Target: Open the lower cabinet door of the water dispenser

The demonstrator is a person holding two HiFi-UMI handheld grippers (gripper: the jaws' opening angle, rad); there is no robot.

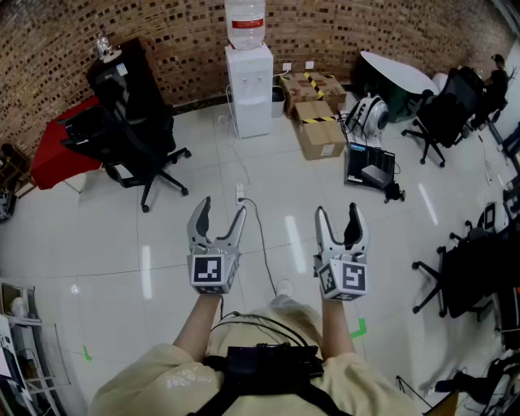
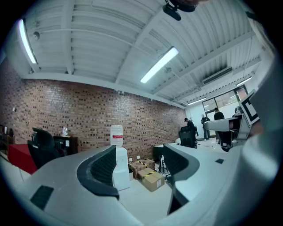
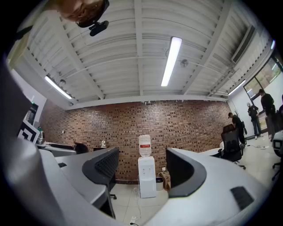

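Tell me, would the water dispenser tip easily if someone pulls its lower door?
Probably top-heavy: the water dispenser is tall and narrow, with a large bottle on top. A hard pull might rock it. The brick wall close behind should steady it against pushes.

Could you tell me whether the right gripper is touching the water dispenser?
No, the right gripper is held open in the air, and the water dispenser stands well beyond it by the brick wall.

Open floor (image 1: 162,227) is lying between you and the water dispenser (image 1: 249,89); an office chair (image 1: 134,142) is standing left, cardboard boxes (image 1: 318,130) are crowding its right, and a power strip (image 1: 240,192) is lying midway.
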